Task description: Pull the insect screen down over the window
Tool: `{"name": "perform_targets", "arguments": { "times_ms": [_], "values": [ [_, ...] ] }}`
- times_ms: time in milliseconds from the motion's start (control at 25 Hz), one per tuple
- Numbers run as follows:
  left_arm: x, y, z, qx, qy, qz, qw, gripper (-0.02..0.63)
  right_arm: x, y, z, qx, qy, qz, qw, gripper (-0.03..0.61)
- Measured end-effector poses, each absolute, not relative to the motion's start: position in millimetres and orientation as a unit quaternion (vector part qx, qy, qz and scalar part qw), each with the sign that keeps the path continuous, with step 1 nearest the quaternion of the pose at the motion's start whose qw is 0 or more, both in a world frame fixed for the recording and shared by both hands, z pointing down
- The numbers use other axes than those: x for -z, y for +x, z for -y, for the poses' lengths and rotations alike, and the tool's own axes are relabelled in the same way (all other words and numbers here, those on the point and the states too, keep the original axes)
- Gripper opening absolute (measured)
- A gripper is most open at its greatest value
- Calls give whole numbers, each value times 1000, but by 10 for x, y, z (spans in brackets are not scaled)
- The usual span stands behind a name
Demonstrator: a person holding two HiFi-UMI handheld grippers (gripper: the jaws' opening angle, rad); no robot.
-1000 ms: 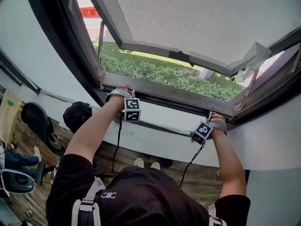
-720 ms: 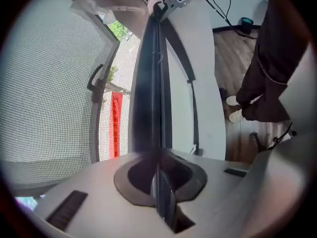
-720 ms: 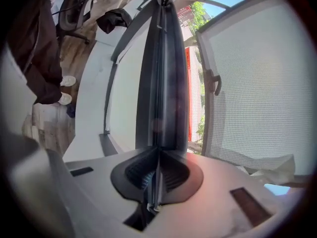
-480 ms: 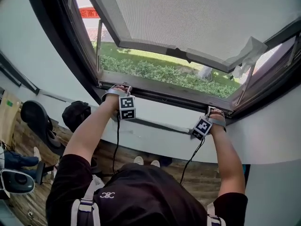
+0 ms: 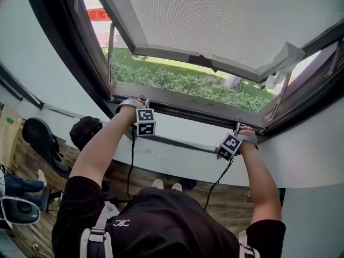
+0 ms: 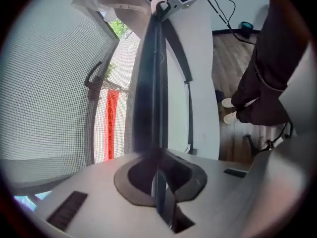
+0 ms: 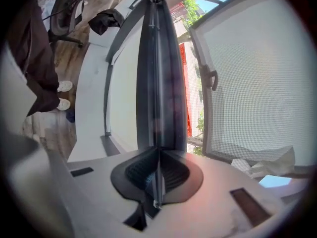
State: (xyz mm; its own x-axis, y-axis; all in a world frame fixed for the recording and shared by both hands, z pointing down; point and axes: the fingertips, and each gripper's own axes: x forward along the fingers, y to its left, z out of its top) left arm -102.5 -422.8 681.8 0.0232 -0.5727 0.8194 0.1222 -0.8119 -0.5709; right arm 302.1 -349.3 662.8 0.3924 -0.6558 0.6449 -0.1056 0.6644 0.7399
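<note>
L hand-held gripper (image 5: pixel 145 103) & R hand-held gripper (image 5: pixel 238 128) pressed shut at dark sill (image 5: pixel 193 112), wood floor (image 5: pixel 232 208) below.

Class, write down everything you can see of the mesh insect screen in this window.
The grey-framed mesh insect screen is a fine, pale net in a slim grey frame. A small dark handle sits midway along its bottom rail, and a crumpled white scrap hangs at its lower right corner. It covers the upper opening; below it green hedge shows unscreened. The left claw and right claw do not touch it: both grip the thin dark sill rail.
</note>
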Motion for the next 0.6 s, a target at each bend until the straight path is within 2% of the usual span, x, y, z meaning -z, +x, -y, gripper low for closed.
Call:
{"name": "perform_targets", "arguments": {
  "times_ms": [360, 600],
  "values": [
    [-6862, -1017, 4254, 692, -657, -150, 261, 32, -6680, 3026, 3526, 205, 304, 495, 788, 26],
    [-6857, -1014, 4262, 691, -653, -152, 271, 34, -6709, 3035, 3546, 189, 346, 511, 764, 23]
  ]
}}
